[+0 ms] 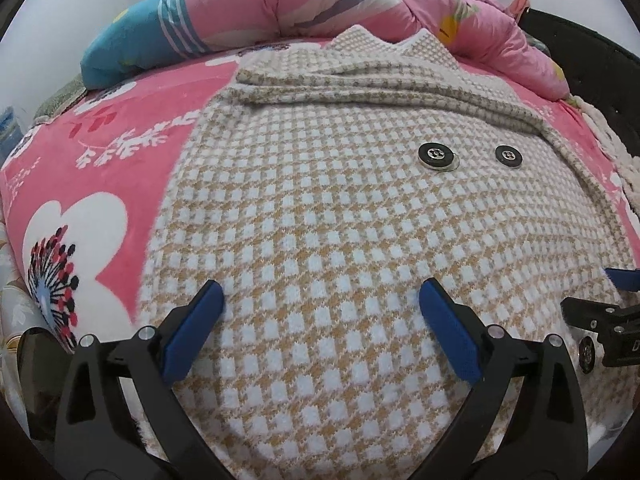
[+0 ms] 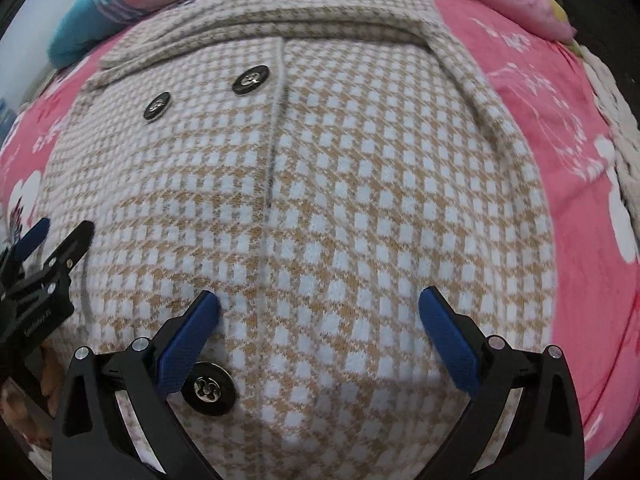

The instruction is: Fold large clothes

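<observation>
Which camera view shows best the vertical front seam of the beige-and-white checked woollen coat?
The right wrist view: the seam runs down the middle of the checked coat. The left wrist view shows only the coat, with no seam visible.

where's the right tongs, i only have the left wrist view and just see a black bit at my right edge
Observer: The right tongs are open over the checked coat, gripping nothing.
Operator: any button near them
Observer: Yes, a black button lies right beside their left finger.
Operator: does the coat have a front seam
Observer: Yes, a seam runs down the coat from under the folded collar.
</observation>
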`<state>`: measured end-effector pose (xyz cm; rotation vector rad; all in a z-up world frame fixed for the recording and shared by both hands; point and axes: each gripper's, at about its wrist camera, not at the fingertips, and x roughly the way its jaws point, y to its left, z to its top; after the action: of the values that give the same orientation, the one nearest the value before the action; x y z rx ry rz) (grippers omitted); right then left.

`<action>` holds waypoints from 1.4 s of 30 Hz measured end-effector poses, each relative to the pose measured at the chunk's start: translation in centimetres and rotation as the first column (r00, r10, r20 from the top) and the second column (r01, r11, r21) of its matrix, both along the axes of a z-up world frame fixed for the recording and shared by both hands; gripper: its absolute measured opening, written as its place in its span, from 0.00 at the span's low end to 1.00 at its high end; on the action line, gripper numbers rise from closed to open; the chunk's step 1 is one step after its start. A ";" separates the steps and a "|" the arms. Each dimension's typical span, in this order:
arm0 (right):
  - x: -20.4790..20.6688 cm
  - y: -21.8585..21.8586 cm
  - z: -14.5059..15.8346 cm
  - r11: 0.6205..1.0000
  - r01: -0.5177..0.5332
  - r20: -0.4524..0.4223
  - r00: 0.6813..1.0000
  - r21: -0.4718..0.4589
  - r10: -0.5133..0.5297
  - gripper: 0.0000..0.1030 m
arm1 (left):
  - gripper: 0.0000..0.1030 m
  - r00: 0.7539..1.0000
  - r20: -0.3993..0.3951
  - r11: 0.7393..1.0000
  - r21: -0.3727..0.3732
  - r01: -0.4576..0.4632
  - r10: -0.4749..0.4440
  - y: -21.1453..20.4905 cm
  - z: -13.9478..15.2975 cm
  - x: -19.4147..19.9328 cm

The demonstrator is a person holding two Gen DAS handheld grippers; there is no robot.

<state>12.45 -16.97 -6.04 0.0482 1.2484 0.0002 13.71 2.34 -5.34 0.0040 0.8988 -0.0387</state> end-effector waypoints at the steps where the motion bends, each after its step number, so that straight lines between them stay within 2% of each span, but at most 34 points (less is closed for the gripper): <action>1: 0.2 0.2 -0.1 1.000 0.008 -0.002 1.000 0.001 -0.008 0.94 | 0.92 1.000 0.007 1.000 0.004 -0.002 0.002 -0.1 -0.1 -0.1; 12: 2.0 0.9 -0.2 0.999 0.045 -0.057 0.997 -0.002 -0.045 0.94 | 0.93 1.000 0.028 1.000 0.011 -0.004 0.004 -0.4 -0.2 -0.7; 15: 2.5 -0.2 -0.4 0.999 0.043 -0.063 0.997 0.006 -0.043 0.94 | 0.93 1.000 0.026 1.000 0.005 0.000 0.000 -0.4 -0.2 -0.6; 34: 1.8 -1.4 -1.1 0.998 0.060 -0.037 0.998 0.036 -0.058 0.94 | 0.93 1.000 0.019 1.000 0.010 0.015 -0.015 -0.3 -0.2 -0.4; 42: 0.2 -1.4 -0.7 0.998 0.052 -0.015 0.999 0.032 -0.052 0.94 | 0.93 1.000 -0.023 1.000 0.023 0.005 -0.004 -0.7 -0.3 0.3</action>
<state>12.64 -18.36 -6.77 0.1091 1.2608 -0.0252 14.02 1.64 -5.63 0.0273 0.9223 -0.0324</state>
